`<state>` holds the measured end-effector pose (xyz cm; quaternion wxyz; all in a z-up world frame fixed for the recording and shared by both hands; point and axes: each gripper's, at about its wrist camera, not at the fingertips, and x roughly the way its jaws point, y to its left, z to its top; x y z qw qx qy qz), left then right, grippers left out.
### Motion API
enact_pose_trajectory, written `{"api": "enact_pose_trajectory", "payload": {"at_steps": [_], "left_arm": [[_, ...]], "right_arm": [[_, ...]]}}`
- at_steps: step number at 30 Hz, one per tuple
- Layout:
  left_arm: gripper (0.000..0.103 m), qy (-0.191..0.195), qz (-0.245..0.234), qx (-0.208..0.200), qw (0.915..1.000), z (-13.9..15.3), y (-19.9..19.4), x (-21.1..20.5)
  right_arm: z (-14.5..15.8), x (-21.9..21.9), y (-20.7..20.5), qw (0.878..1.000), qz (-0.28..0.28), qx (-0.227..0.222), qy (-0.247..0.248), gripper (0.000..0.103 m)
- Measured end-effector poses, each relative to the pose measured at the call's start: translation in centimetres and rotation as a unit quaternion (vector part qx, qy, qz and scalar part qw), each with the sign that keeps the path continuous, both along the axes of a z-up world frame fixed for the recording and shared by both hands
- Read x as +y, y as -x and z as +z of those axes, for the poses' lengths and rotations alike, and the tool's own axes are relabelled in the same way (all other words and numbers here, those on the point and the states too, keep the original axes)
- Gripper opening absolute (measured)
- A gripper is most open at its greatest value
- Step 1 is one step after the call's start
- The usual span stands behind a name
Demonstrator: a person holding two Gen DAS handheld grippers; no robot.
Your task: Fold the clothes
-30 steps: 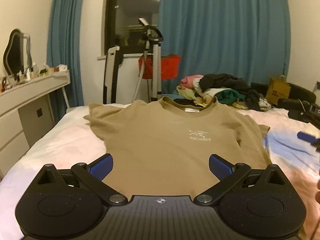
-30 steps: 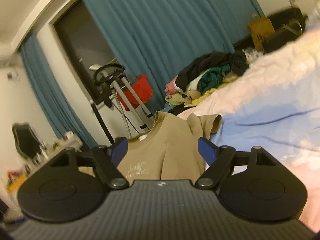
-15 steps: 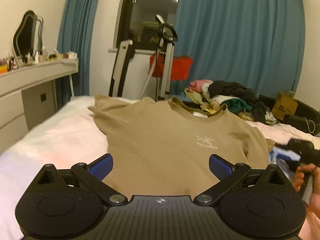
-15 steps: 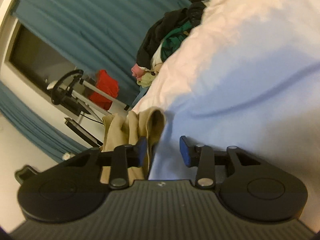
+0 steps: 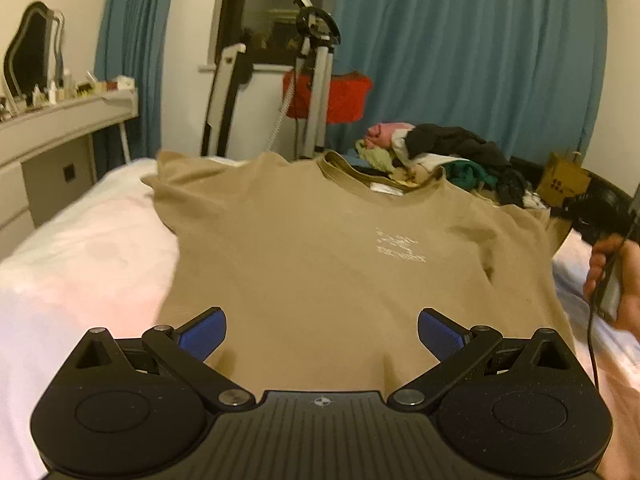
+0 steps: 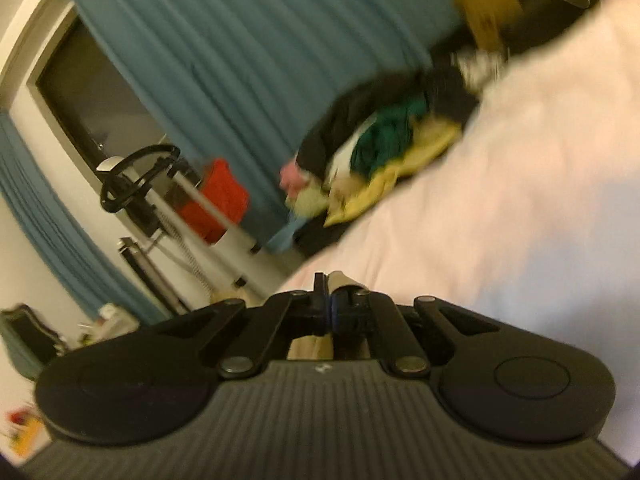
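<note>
A tan t-shirt (image 5: 320, 248) with a small white chest print lies spread face up on the bed, collar toward the far end. My left gripper (image 5: 322, 330) hovers open over its hem, blue pads wide apart, nothing between them. At the shirt's right sleeve a person's hand (image 5: 612, 280) holds the other gripper. In the right wrist view my right gripper (image 6: 330, 300) is shut on a fold of the tan t-shirt (image 6: 342, 280), only a sliver of cloth showing past the fingers.
The bed (image 5: 80, 256) carries a pale pink and blue cover. A heap of mixed clothes (image 5: 436, 152) sits at its far end. A white dresser (image 5: 52, 132) stands left, a garment steamer (image 5: 316, 80) and teal curtains (image 5: 460, 52) behind, a cardboard box (image 5: 564, 180) right.
My right gripper closed from half open onto the shirt's right sleeve edge and swung its view. The left gripper drifted a little over the hem and stayed open.
</note>
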<state>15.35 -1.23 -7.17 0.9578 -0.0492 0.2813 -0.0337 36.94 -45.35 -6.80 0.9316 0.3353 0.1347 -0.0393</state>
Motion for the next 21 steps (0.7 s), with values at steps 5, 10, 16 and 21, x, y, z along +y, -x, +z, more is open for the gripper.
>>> {"api": "enact_pose_trajectory", "payload": {"at_steps": [5, 10, 16, 21], "left_arm": [[0.103, -0.008, -0.024, -0.016, 0.9996, 0.2, 0.6, -0.6], [0.103, -0.017, -0.041, -0.028, 0.9986, 0.3, 0.8, -1.2], [0.103, 0.008, -0.031, -0.034, 0.9989, 0.9, 1.7, -0.5], [0.103, 0.032, -0.021, -0.035, 0.9986, 1.9, 3.0, 0.7]], "right_arm": [[1.3, -2.8, -2.5, 0.993, -0.042, 0.05, 0.103, 0.004], [0.4, -3.7, -2.8, 0.987, -0.035, 0.099, 0.12, 0.007], [1.7, -0.5, 1.9, 0.989, -0.01, 0.101, 0.11, 0.078], [3.7, 4.6, 9.5, 0.991, 0.025, 0.089, 0.093, 0.077]]}}
